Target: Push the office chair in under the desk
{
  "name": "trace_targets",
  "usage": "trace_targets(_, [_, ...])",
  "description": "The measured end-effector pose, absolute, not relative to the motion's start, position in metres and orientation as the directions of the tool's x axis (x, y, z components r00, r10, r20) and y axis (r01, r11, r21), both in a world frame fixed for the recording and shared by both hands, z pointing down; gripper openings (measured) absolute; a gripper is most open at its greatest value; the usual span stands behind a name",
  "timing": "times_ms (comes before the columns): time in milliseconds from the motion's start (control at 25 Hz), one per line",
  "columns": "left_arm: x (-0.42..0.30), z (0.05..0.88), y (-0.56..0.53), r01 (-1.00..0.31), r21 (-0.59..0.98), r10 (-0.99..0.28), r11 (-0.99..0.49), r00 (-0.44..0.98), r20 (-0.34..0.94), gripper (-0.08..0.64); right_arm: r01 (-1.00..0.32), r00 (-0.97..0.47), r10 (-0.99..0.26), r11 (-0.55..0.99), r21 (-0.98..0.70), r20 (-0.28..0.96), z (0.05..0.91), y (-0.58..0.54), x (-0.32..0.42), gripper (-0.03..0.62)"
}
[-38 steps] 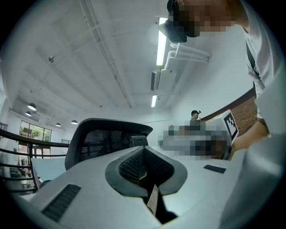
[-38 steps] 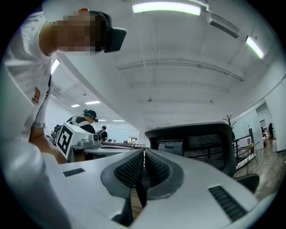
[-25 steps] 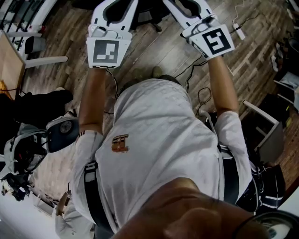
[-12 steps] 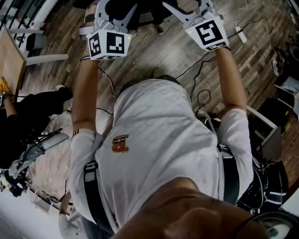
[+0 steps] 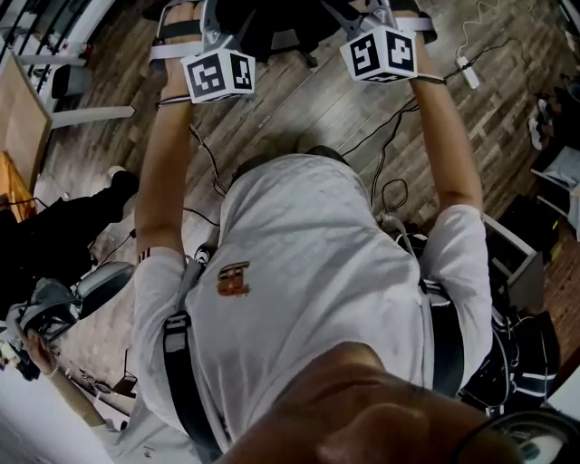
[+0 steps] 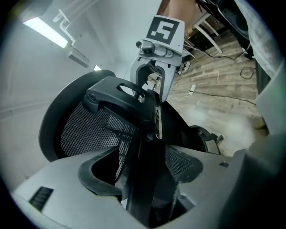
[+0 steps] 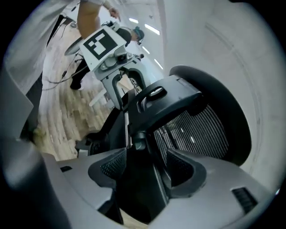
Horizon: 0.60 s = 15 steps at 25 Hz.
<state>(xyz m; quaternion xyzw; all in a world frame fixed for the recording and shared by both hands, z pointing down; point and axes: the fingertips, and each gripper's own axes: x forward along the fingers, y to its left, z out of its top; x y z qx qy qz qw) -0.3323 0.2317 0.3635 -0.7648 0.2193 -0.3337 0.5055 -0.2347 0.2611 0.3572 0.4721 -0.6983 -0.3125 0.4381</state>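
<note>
The black office chair [image 5: 268, 20] shows at the head view's top edge, ahead of both outstretched arms. Only the marker cubes of the left gripper [image 5: 217, 74] and right gripper [image 5: 379, 53] show there; their jaws are cut off by the edge. In the left gripper view, my left gripper [image 6: 143, 175] straddles the chair's black back frame beside the mesh [image 6: 89, 129]. Its jaws are opening, with small gaps at the pads. My right gripper [image 7: 147, 172] straddles the same frame from the other side, next to the mesh [image 7: 196, 129], and its jaws are opening too.
Black cables [image 5: 381, 127] and a white power strip [image 5: 466, 65] lie on the wooden floor. A wooden tabletop [image 5: 14, 122] stands at the left, with a person in black [image 5: 54, 213] beside it. White-framed furniture [image 5: 518, 258] is at the right.
Both arms have reached further forward, so the marker cubes have moved up the head view and the white jaws have left its top edge. The person at the left has shifted.
</note>
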Motion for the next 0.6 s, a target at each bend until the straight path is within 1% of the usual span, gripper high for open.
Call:
trace_targets(160, [-0.334, 0.373, 0.215, 0.044, -0.935, -0.695, -0.353, 0.657, 0.293, 0.328, -0.274, -0.167, -0.929, 0.367, 0.889, 0.332, 0.364, 0.252, -0.24, 0.259])
trace_targets(280, [-0.333, 0.378, 0.209, 0.057, -0.938, -0.7, -0.341, 0.65, 0.294, 0.33, -0.243, -0.167, -0.923, 0.379, 0.893, 0.347, 0.366, 0.252, -0.237, 0.259])
trace_targets(600, [-0.328, 0.387, 0.196, 0.071, -0.947, -0.717, -0.315, 0.636, 0.286, 0.333, -0.157, -0.102, -0.921, 0.389, 0.908, 0.377, 0.383, 0.229, -0.22, 0.264])
